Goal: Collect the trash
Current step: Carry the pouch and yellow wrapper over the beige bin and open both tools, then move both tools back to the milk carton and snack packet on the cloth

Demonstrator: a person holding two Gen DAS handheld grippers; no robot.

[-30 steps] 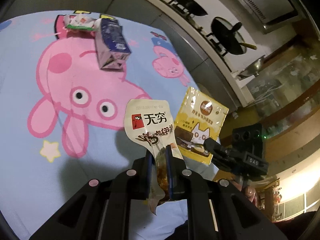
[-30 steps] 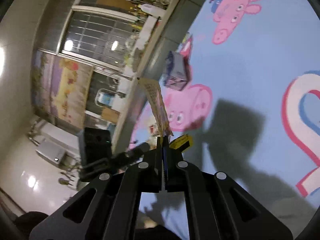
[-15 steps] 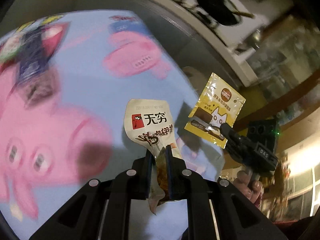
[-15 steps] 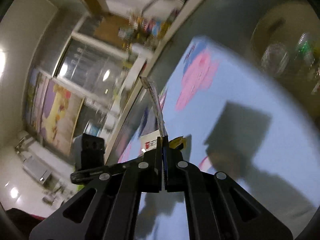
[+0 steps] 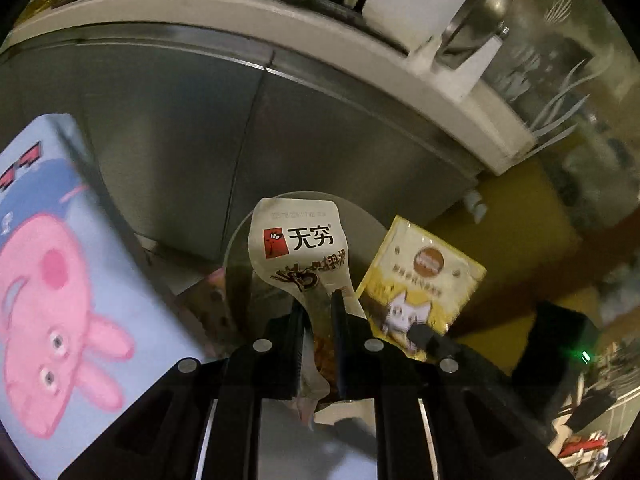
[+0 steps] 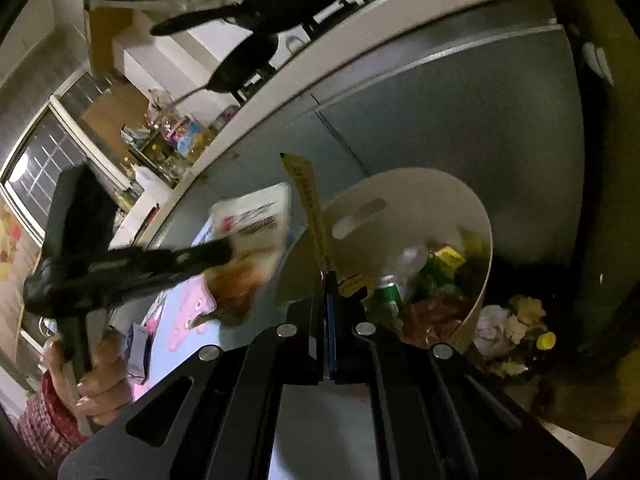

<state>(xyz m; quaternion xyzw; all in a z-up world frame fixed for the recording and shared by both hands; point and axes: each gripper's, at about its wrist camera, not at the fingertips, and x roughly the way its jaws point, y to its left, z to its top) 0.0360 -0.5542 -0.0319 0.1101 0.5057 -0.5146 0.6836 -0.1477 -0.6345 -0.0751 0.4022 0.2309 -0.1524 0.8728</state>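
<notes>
My left gripper (image 5: pixel 320 300) is shut on a white snack wrapper (image 5: pixel 298 240) with red and black print, held upright past the table edge over the rim of a round bin (image 5: pixel 236 264). My right gripper (image 6: pixel 325 280) is shut on a yellow cat-print packet (image 6: pixel 308 196), seen edge-on here and face-on in the left wrist view (image 5: pixel 424 280). The packet hangs over the open beige trash bin (image 6: pixel 468 208), which holds bottles and wrappers. The left gripper with its wrapper (image 6: pixel 248 232) shows left of the bin.
The blue cartoon-pig tablecloth (image 5: pixel 52 264) lies at left, with a small carton (image 6: pixel 138 348) on it. Grey cabinet doors (image 5: pixel 180 128) and a counter with pans stand behind. Crumpled trash (image 6: pixel 508 328) lies on the floor right of the bin.
Both grippers have swung off the table toward the cabinet with their wrappers. The trash bin has come into view beneath them; the table has slid to the left.
</notes>
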